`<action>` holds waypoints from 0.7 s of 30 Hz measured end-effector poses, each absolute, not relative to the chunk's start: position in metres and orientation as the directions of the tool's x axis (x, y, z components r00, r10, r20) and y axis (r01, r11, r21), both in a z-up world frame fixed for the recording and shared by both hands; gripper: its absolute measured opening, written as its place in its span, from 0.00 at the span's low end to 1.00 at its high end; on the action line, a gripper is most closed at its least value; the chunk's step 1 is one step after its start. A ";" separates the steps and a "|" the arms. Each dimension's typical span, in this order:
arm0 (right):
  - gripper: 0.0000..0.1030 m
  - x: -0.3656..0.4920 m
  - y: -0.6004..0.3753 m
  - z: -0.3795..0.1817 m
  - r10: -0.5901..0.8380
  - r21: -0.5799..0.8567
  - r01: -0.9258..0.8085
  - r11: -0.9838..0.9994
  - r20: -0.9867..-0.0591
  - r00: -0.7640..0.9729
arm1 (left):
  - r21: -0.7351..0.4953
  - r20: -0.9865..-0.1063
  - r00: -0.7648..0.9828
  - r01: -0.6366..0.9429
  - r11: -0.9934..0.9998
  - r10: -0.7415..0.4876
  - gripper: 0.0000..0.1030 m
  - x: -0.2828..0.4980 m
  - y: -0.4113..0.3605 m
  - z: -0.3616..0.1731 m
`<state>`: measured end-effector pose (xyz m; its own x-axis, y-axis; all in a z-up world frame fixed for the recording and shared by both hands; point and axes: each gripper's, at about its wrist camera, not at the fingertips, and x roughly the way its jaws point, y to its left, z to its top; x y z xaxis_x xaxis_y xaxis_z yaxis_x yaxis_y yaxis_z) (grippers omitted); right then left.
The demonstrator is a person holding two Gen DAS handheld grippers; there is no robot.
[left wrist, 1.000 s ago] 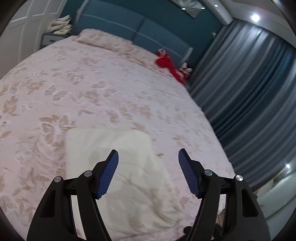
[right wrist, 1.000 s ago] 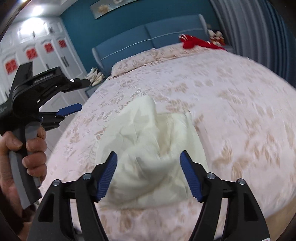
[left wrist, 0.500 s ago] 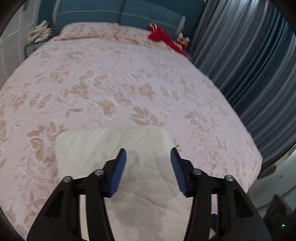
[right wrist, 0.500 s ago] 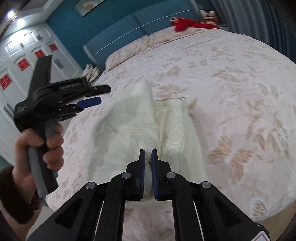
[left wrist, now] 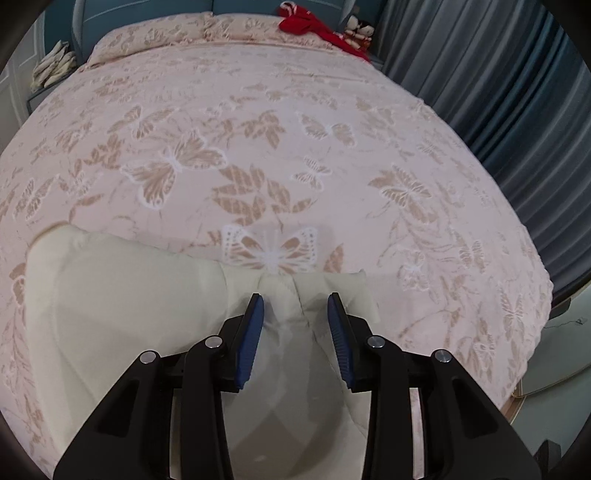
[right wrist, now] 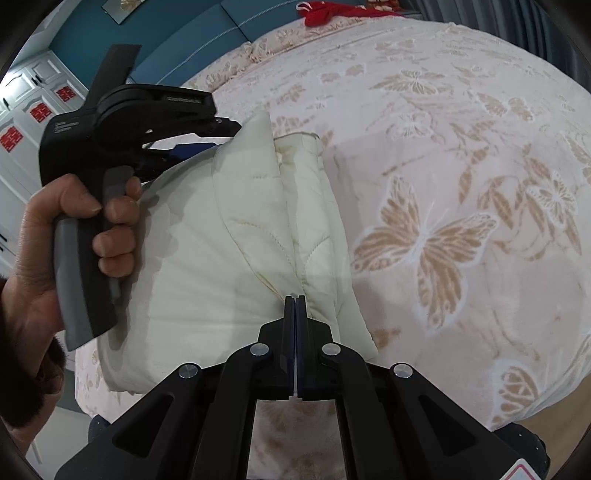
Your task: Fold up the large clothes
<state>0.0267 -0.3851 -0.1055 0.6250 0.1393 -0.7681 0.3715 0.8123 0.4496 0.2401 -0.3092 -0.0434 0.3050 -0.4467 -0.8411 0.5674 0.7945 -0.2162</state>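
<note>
Both my tools work the quilted cream garment [right wrist: 207,236] at the bedspread's [left wrist: 295,147] near edge: right gripper [right wrist: 294,300] pinches a puffy fold, left gripper [left wrist: 295,314] has been narrowing, still unclamped.

A wide bed [left wrist: 295,129] covered by a pink bedspread patterned with tan butterflies. A red garment [left wrist: 310,26] lies at its far right corner. Blue-grey curtains [left wrist: 498,92] hang along the right edge.
</note>
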 end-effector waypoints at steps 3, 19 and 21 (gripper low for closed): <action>0.00 0.031 -0.387 -0.114 0.139 0.439 0.382 0.813 -0.785 0.604 | -0.172 -0.852 0.322 0.574 0.801 -0.414 0.33 0.241 -0.316 -0.060; 0.00 0.048 -0.392 -0.136 0.180 0.455 0.372 0.809 -0.794 0.581 | -0.043 -0.855 0.393 0.596 0.802 -0.338 0.33 0.246 -0.331 -0.098; 0.00 0.049 -0.392 -0.137 0.180 0.455 0.373 0.808 -0.795 0.579 | -0.042 -0.852 0.397 0.596 0.802 -0.340 0.33 0.247 -0.331 -0.100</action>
